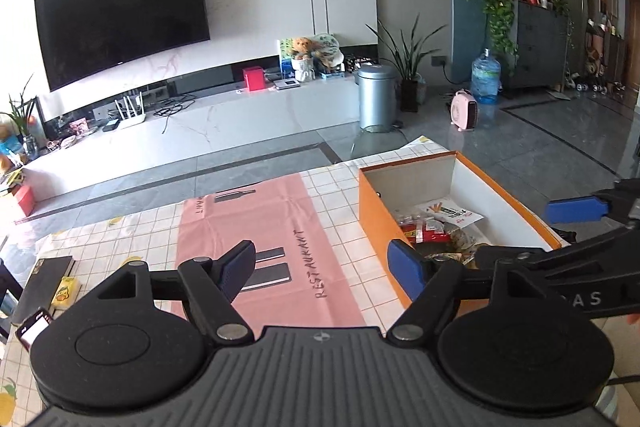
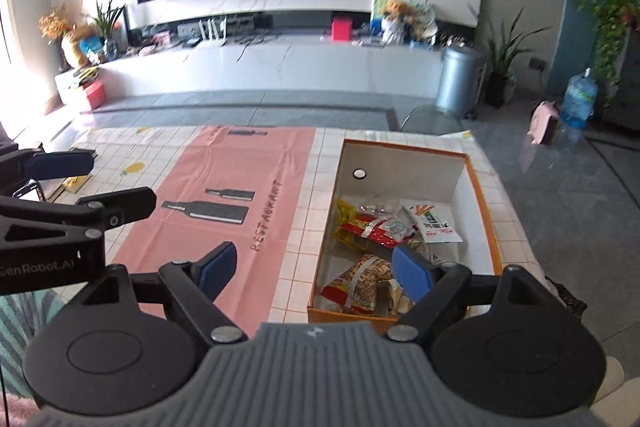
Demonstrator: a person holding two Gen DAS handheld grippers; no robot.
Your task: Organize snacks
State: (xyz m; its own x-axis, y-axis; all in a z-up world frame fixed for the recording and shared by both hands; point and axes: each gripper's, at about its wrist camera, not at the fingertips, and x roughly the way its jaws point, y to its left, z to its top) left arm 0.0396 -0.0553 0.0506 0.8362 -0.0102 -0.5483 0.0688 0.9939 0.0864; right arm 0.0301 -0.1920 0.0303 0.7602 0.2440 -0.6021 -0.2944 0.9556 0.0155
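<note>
Holding snack packets (image 2: 376, 231), orange box (image 2: 486, 203) sits open-topped.

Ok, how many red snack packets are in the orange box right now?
2 red packets: mid-box red packet beside the white packet; near-end red packet, partly behind a finger of the right gripper. Others may be buried.

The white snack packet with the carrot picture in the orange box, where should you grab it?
Probably by its free upper edge, coming straight down from above. The white snack packet lies flat on the floor of the orange box, close to the right wall, so a sideways approach looks blocked. The right hand-held gripper, open and empty, is nearest.
</note>
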